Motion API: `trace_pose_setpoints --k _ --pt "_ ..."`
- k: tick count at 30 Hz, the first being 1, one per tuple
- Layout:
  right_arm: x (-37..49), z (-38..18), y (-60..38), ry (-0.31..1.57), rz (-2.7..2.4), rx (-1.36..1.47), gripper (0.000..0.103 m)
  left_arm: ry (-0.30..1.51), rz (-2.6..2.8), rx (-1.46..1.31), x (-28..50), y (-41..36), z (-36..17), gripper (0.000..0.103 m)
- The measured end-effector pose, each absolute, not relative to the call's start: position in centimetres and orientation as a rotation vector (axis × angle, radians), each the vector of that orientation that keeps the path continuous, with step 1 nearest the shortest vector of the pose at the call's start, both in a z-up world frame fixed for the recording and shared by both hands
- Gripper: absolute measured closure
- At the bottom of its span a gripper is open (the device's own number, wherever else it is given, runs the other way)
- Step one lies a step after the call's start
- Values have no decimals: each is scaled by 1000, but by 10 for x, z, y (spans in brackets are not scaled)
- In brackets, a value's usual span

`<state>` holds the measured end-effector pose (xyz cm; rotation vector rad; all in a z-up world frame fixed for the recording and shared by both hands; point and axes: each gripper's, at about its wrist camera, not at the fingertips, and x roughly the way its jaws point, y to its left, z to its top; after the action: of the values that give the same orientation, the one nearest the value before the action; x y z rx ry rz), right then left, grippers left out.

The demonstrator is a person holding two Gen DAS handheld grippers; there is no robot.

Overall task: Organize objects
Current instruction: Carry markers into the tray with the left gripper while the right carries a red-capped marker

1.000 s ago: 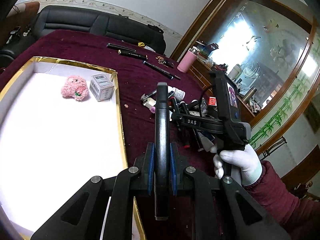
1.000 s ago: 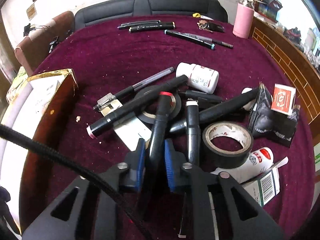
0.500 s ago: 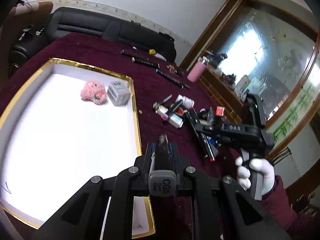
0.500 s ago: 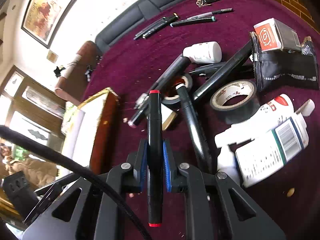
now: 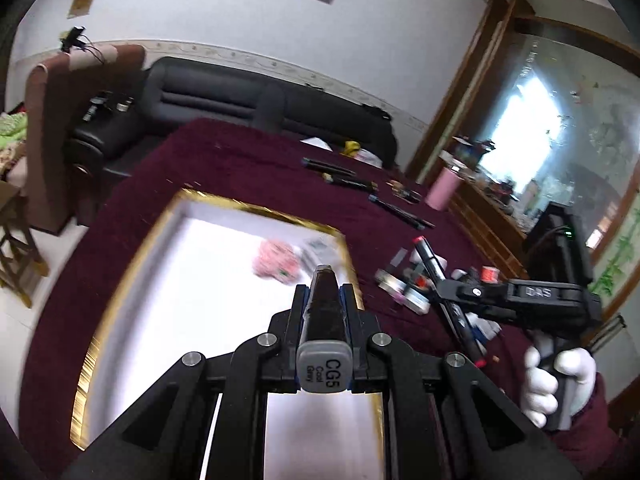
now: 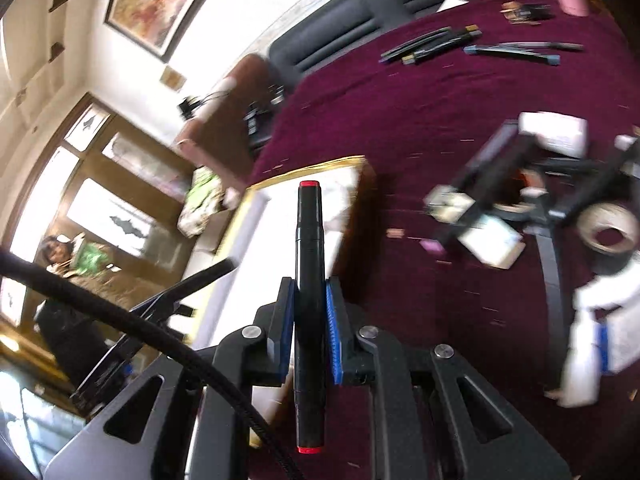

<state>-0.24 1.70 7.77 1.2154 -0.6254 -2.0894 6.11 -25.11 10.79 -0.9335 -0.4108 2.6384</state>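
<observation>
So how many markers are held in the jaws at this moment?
2. The grey marker sits in the left gripper, above the white tray. The red-capped marker sits in the right gripper. More lie blurred on the table.

- The grey end cap of the marker [image 5: 324, 368] held in the left gripper [image 5: 325, 294] reads "CG5" in large letters, with "Cool Grey" in smaller print beside it.
- The black body of the right gripper [image 5: 440, 292], seen from the left wrist view, bears pale letters that read "DAS".
- Labels on the blurred table clutter cannot be read.
</observation>
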Motion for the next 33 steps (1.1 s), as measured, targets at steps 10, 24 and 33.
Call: trace_pose_setpoints --k 10,24,33 --pt "-80 65 -97 -622 -1941 1394 90 -362 2663 -1110 -31 -284 91 92" --pt "-140 11 -143 -553 -2037 1551 90 -362 2631 -1267 -96 -285 33 92" --pt "-142 19 -132 -513 -2120 1507 84 -534 2584 -1361 -100 -292 18 61"
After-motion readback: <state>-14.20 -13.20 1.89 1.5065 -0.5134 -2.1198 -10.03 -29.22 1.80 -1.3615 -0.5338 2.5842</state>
